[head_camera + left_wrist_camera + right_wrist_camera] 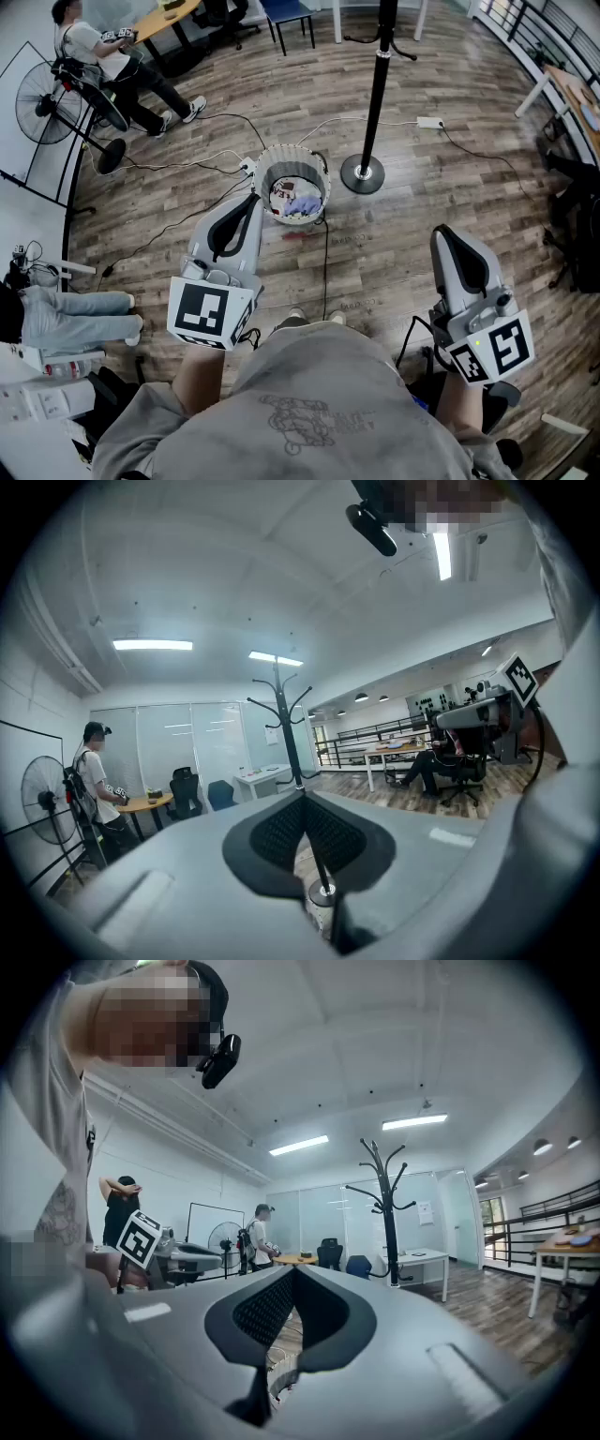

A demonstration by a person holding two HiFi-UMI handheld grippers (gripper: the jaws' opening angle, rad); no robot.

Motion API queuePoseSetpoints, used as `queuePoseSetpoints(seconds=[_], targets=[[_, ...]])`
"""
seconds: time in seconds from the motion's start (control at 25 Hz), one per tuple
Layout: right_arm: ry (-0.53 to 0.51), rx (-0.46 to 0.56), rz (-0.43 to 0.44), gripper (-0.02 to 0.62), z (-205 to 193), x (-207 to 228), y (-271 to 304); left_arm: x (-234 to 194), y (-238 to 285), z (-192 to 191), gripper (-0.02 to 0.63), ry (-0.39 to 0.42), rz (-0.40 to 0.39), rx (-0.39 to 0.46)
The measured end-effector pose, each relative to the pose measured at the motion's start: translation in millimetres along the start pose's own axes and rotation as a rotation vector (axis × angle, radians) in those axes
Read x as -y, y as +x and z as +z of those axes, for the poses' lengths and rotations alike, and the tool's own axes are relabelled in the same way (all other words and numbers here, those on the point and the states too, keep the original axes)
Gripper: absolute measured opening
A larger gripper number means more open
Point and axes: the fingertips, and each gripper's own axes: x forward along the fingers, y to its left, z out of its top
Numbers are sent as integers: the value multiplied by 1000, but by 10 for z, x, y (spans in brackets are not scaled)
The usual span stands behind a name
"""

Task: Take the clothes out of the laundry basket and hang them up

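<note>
The white ribbed laundry basket (264, 170) stands on the wood floor ahead of me, with several crumpled clothes (298, 204) inside. A black coat rack (378, 84) rises just right of it on a round base (363, 174); its hooked top (285, 708) shows in the left gripper view, and the same coat rack (386, 1206) is in the right gripper view. My left gripper (251, 199) is held near level, its tip short of the basket's near rim, jaws shut and empty. My right gripper (442, 232) hangs to the right, apart from the basket, also shut with nothing in it.
Cables (197, 164) run across the floor around the basket, and a power strip (430, 122) lies beyond the rack. A standing fan (42, 98) and a person (112, 61) are at the far left, by a desk (164, 19). Another person's legs (80, 314) stretch along the left edge.
</note>
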Motion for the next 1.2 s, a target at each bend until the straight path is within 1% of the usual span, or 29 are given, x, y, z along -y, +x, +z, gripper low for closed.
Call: queuePoseSetpoints(seconds=[0.12,0.24,0.56,0.76,0.84,0.96,1.0,1.04,1.08,1.16,1.2], targets=[[4,24,13,28,62,-18,43,-15,-2,43,2,6,-13,-2],[16,33,17,28,71,-19,51,-23,2,-2,2,9,-10,-12],[12,19,19,28,16,17,53,18,23,-79,2,-3,2,-16],[9,5,28,28,-85,36,31,64,8,-126,2,-15,13,-11],[15,-4,30,28,-134,50,50,41,4,-145,2,-34,40,-6],[26,-19,21,32,-184,75,115,-99,-24,-209,7,-81,124,-6],[29,-23,12,46,-191,90,139,-135,-30,-224,76,-94,141,-10],[32,-24,1,95,-194,111,161,-160,-33,-233,128,-102,151,-13],[35,-24,-13,157,-196,141,181,-178,-36,-237,145,-105,159,-13],[41,-19,-37,212,-208,216,208,-193,-37,-244,151,-102,171,-6],[43,-16,-46,230,-217,254,217,-196,-31,-254,153,-99,175,-3]])
